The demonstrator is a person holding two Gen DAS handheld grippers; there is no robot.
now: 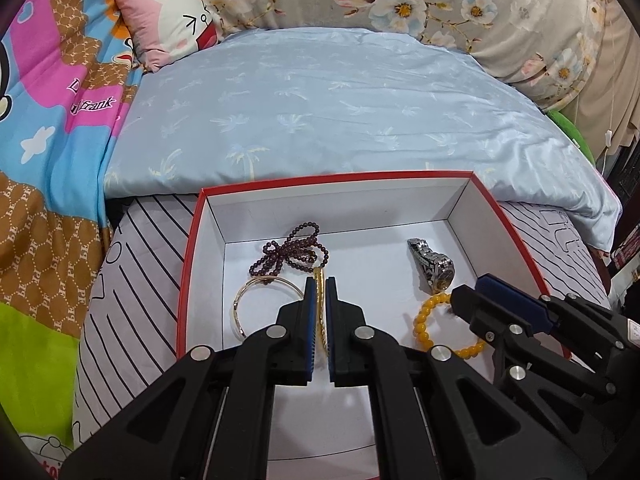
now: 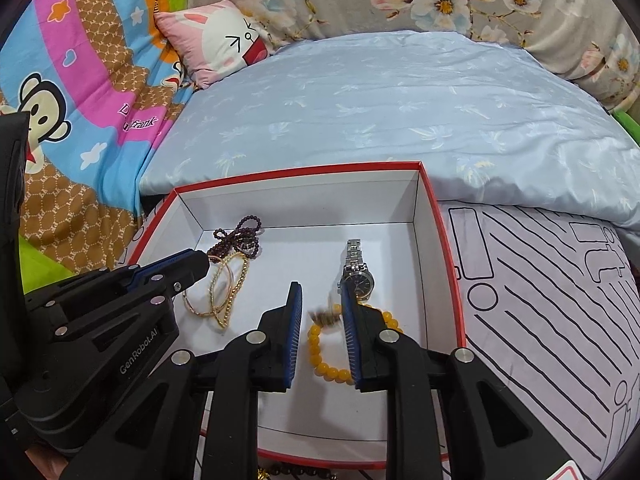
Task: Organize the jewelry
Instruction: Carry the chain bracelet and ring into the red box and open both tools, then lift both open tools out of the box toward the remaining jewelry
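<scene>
A red-rimmed white box (image 1: 192,264) lies on the bed. My left gripper (image 1: 320,282) is shut on a gold chain bracelet (image 1: 319,320), which stands on edge between the pads over the box floor. Beside it lie a gold bangle (image 1: 256,300) and a dark red bead string (image 1: 296,250). A silver watch (image 2: 356,276) lies to the right. My right gripper (image 2: 320,292) stands open over a yellow bead bracelet (image 2: 320,356) on the box floor. A small blurred brown piece (image 2: 324,317) shows between its fingers, untouched by the pads.
The box (image 2: 444,240) sits on a white sheet with black lines (image 2: 540,300). Behind it is a light blue quilt (image 1: 340,112), then a pink cartoon pillow (image 1: 172,24) and floral bedding. More dark beads (image 2: 288,471) lie just outside the box's near edge.
</scene>
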